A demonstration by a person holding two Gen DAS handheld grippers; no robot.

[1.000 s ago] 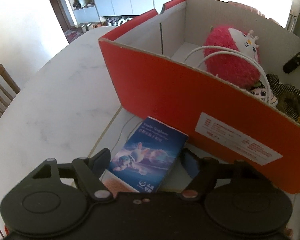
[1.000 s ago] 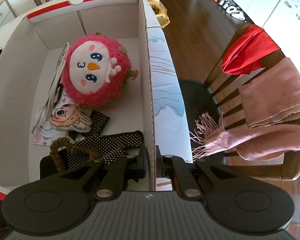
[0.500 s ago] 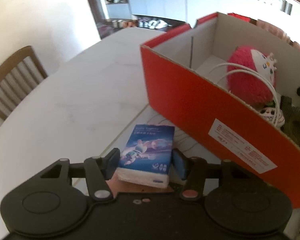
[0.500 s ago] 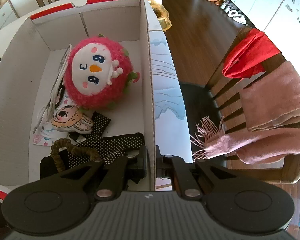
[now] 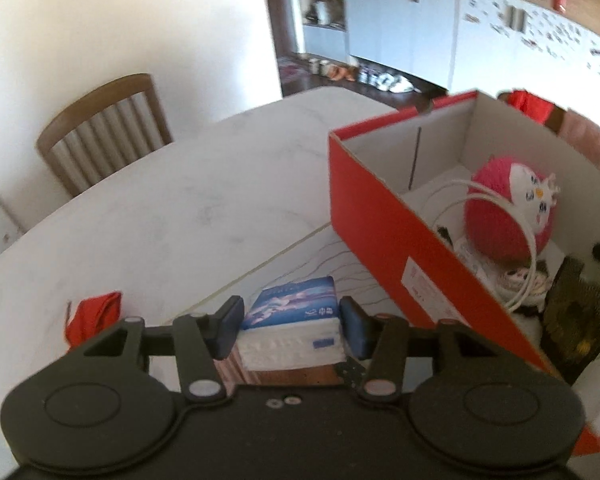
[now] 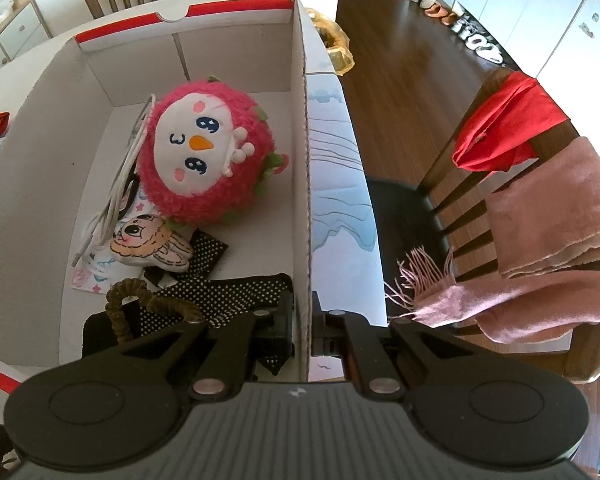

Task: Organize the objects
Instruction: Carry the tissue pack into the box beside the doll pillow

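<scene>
Tissue pack: blue printed top, white sides; clamped between the two fingers of the left gripper, one pad on each long side, and apparently lifted clear of the table. Long axis runs forward along the fingers.

Cardboard box: red outside, white inside, open-topped, standing on a pale mat near the table's far right edge. It lies forward and to the right of the pack; judged, the coming move is up and over the near red wall.

Right gripper: closed on the box's right-hand wall, one finger inside and one outside, steadying it.

Box contents, seen best from the right wrist: pink plush toy, white cable, cartoon charm, dotted black fabric, brown scrunchie. Free floor remains at the far end.

Left wrist only: red item on the table, empty chair. Right wrist only: chair draped with pink scarf.
</scene>
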